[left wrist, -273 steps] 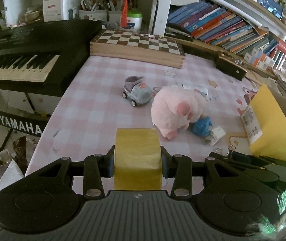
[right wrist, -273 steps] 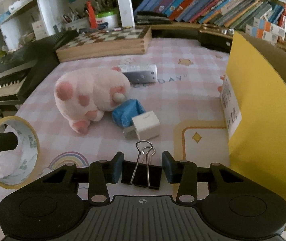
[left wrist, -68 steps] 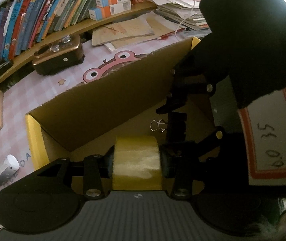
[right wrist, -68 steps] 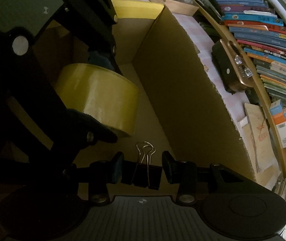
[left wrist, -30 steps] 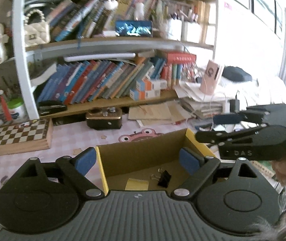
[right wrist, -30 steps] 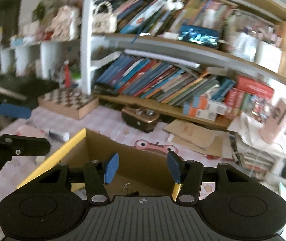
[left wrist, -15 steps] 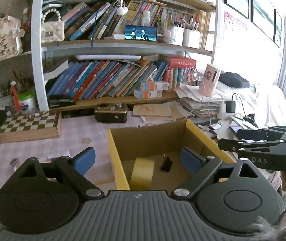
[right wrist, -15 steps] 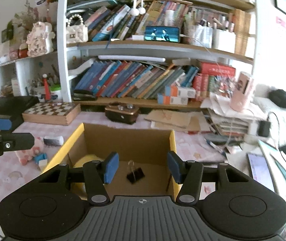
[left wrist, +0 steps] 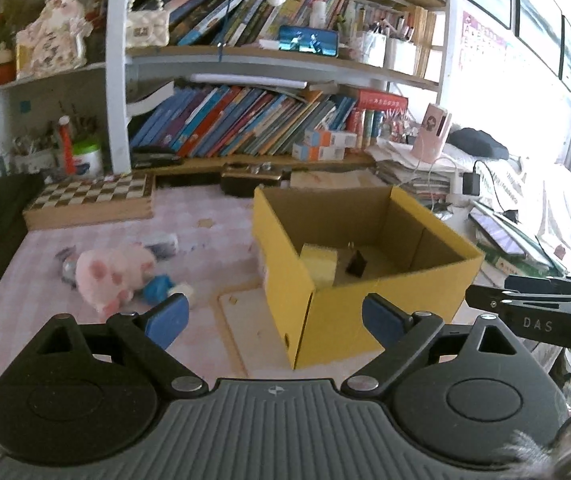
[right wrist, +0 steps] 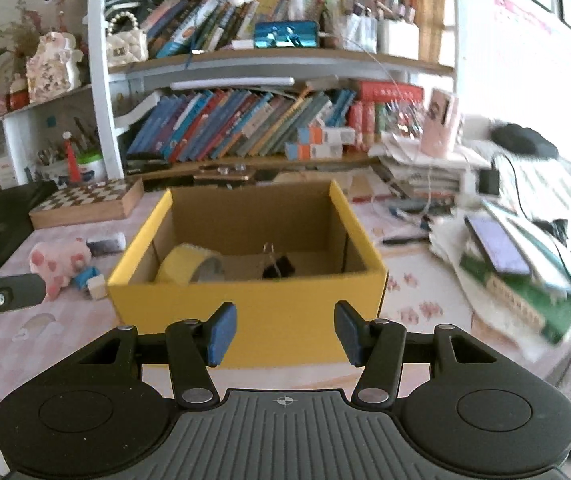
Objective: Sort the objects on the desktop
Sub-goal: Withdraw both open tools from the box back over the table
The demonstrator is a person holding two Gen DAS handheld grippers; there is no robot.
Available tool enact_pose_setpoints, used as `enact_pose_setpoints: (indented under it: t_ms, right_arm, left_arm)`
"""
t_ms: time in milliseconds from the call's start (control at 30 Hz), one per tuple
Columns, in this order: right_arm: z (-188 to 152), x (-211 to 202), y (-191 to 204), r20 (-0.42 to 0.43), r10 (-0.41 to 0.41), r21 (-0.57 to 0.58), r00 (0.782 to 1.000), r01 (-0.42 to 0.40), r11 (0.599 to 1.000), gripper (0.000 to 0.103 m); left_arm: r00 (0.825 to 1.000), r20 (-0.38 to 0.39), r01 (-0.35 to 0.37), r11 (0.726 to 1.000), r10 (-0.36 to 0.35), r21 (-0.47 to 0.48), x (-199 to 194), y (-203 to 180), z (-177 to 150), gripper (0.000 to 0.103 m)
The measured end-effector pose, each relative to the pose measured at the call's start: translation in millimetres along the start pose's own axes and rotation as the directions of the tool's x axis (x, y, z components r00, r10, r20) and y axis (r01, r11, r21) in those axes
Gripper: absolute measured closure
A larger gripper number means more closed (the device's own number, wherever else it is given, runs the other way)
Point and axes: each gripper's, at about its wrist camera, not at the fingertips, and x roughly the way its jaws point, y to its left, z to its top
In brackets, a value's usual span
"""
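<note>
Two items, tape roll (right wrist: 189, 266) and binder clip (right wrist: 279, 269), lie inside the yellow box (right wrist: 245, 316); left of it the plush pig (left wrist: 113, 274) and small bits wait; both tools gape empty.

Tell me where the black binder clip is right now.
The black binder clip lies on the floor of the yellow cardboard box, right of the yellow tape roll. In the left wrist view it sits mid-box, again just right of the roll.

Bright daylight — blown-out glare from right; fisheye-bent edges, slight motion blur.
</note>
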Motion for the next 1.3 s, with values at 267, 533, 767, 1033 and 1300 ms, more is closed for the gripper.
enact_pose_setpoints:
  t_ms: [267,533,767,1033,1300]
  right_arm:
    - [-32.0,-15.3,25.0,-0.058,-0.026,0.061,0.998,0.030,0.998,0.048]
    - [-51.5,-23.1,50.2,-0.104,-0.020,0.060,0.994,0.027,0.998,0.047]
    - [-67.8,-26.2,78.0,-0.167,0.027,0.021,0.986,-0.024,0.999,0.039]
    - [-73.7,-30.1,105.9,-0.186,0.068,-0.015,0.980,-0.072,0.997,0.038]
    - [-79.1,-30.4,139.3,-0.209,0.123,-0.070,0.970,-0.141,0.988,0.036]
  left_arm:
    - [0.999,-0.044,-0.029,0.999,0.028,-0.018,-17.2,20.8,-30.0,0.009]
    - [0.996,-0.076,-0.043,0.999,0.041,-0.023,-30.5,36.6,-49.8,0.006]
    - [0.987,-0.163,-0.008,1.000,0.006,-0.010,-35.0,42.5,-69.9,0.004]
    - [0.981,-0.189,-0.035,0.999,0.031,-0.018,-47.7,59.9,-82.8,0.003]
    - [0.976,-0.206,-0.076,0.996,0.066,-0.041,-60.9,83.2,-92.4,0.003]
